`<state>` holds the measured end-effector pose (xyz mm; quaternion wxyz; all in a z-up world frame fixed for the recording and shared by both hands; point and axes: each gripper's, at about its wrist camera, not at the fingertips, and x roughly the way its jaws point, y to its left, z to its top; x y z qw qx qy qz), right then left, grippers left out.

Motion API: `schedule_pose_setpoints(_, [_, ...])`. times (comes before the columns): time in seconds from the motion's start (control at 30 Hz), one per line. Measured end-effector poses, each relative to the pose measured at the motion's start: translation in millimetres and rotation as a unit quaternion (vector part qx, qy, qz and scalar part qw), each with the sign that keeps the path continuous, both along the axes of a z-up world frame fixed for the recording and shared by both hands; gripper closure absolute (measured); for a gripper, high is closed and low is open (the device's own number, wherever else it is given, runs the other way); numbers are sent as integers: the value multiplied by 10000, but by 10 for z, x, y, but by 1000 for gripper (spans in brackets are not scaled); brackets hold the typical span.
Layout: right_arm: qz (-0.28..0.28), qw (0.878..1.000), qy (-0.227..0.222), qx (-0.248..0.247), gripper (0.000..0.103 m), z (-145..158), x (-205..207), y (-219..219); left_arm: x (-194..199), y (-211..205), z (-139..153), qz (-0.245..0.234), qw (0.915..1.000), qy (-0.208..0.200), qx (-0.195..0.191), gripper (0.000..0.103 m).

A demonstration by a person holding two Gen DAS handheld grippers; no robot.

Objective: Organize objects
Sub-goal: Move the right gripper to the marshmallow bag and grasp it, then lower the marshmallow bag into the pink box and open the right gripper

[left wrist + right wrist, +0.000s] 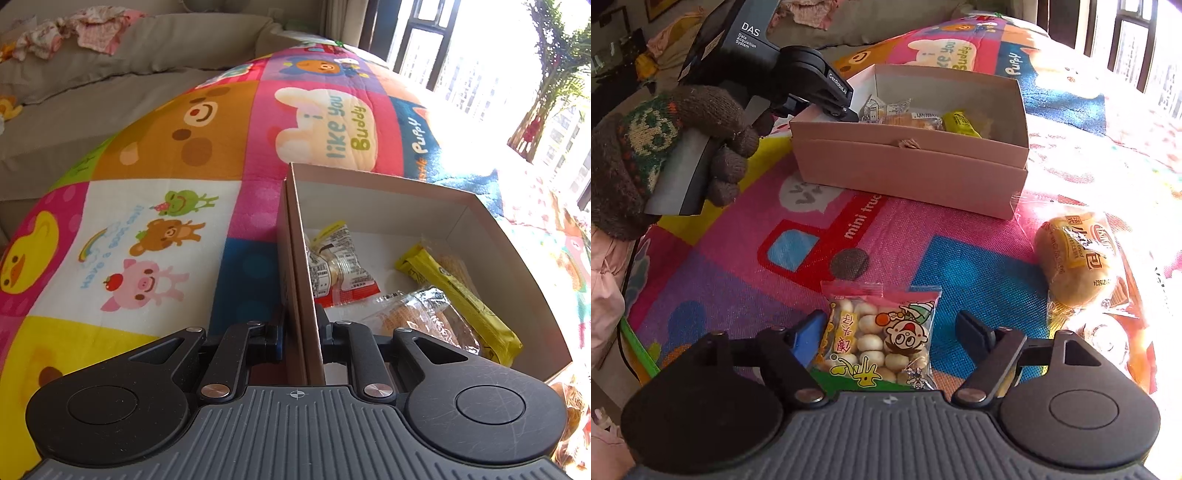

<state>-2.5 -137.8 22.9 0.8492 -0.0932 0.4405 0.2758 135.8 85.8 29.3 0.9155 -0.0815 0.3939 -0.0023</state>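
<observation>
**Box wall pinched on the left, puff bag between spread jaws on the right**

While the left gripper (301, 332) pinches the near-left wall of the box (373, 184), its two fingers stand on either side of the cardboard, one outside and one inside, pressed against it. From the right wrist view the same gripper (846, 110) is seen reaching in from the far left, held by a hand in a knitted glove (676, 147), its tip at the box's (908, 166) left corner. The box sits on a bright cartoon mat (960, 266), open at the top.

Inside the box lie three wrapped snacks: a clear-and-red packet (336, 269) near the pinched wall, a yellow bar (461, 299) toward the right, and a clear bag of golden pastry (417, 317) nearest the camera, between the other two.

On the near side of the box, the right gripper (886, 339) points down at the mat. Its jaws are spread, with a puff bag (879, 336) lying between them; the blue-padded left finger (807, 339) is just beside the bag's edge, while the right finger (975, 332) stands clear of it. Whether the left pad touches the wrapper cannot be told.

To the right on the mat lies a wrapped bun (1075, 258), with more wrapped snacks (1108, 339) beside it, washed out by sunlight.
</observation>
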Motion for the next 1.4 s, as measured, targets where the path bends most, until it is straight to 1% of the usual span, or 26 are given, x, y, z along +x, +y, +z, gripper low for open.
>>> schedule_pose_setpoints(0.07, [136, 9997, 133, 168, 49, 71, -25, -9, -6, -3, 0, -8, 10000, 2, 12, 86])
schedule_pose_setpoints(0.1, [199, 9995, 132, 215, 51, 111, -46, -7, -9, -4, 2, -12, 10000, 3, 23, 86])
schedule_pose_setpoints(0.2, [381, 9986, 8, 376, 52, 305, -65, 10, -15, -7, 5, -16, 10000, 1, 34, 86])
schedule_pose_setpoints(0.3, [423, 9964, -238, 702, 52, 597, 4, -12, -16, -5, 6, -20, 10000, -5, -1, 86])
schedule_pose_setpoints(0.33, [399, 9946, -351, 894, 52, 738, 65, -8, -20, 0, 8, -25, 10000, -10, -21, 86])
schedule_pose_setpoints(0.43, [171, 9885, -529, 1408, 52, 1028, 348, -13, -27, 13, 8, -43, 10000, -18, -56, 86])
schedule_pose_setpoints(0.53, [-121, 9825, -527, 1783, 52, 1132, 748, 26, -30, 26, 12, -56, 10000, -11, -76, 85])
schedule_pose_setpoints(0.63, [-388, 9789, -283, 1988, 51, 1040, 1148, 134, -30, 36, 11, -39, 10000, -8, -84, 85])
schedule_pose_setpoints(0.7, [-559, 9762, -3, 2095, 51, 911, 1431, 237, -28, 38, 6, -18, 10000, -7, -96, 85])
schedule_pose_setpoints(0.77, [-697, 9768, 104, 2020, 52, 773, 1615, 354, -27, 38, 9, -1, 9999, -1, -100, 85])
schedule_pose_setpoints(0.87, [-855, 9812, 6, 1731, 51, 605, 1744, 475, -24, 25, 8, 22, 10000, 1, -65, 86])
schedule_pose_setpoints(1.0, [-885, 9770, 432, 1892, 50, 415, 1809, 451, -37, 47, -4, 53, 9999, -31, -146, 85])
schedule_pose_setpoints(1.07, [-906, 9769, 516, 1867, 50, 390, 1813, 443, -40, 57, -8, 43, 9998, -41, -166, 85])
schedule_pose_setpoints(1.17, [-881, 9748, 546, 1974, 48, 416, 1771, 385, -37, 60, -4, 33, 9998, -35, -176, 85])
schedule_pose_setpoints(1.23, [-912, 9747, 462, 1988, 46, 451, 1721, 333, -37, 58, -3, 47, 9998, -45, -170, 85])
schedule_pose_setpoints(1.4, [-953, 9824, -93, 1606, 43, 572, 1493, 140, -32, 59, -3, 52, 9998, -41, -172, 85])
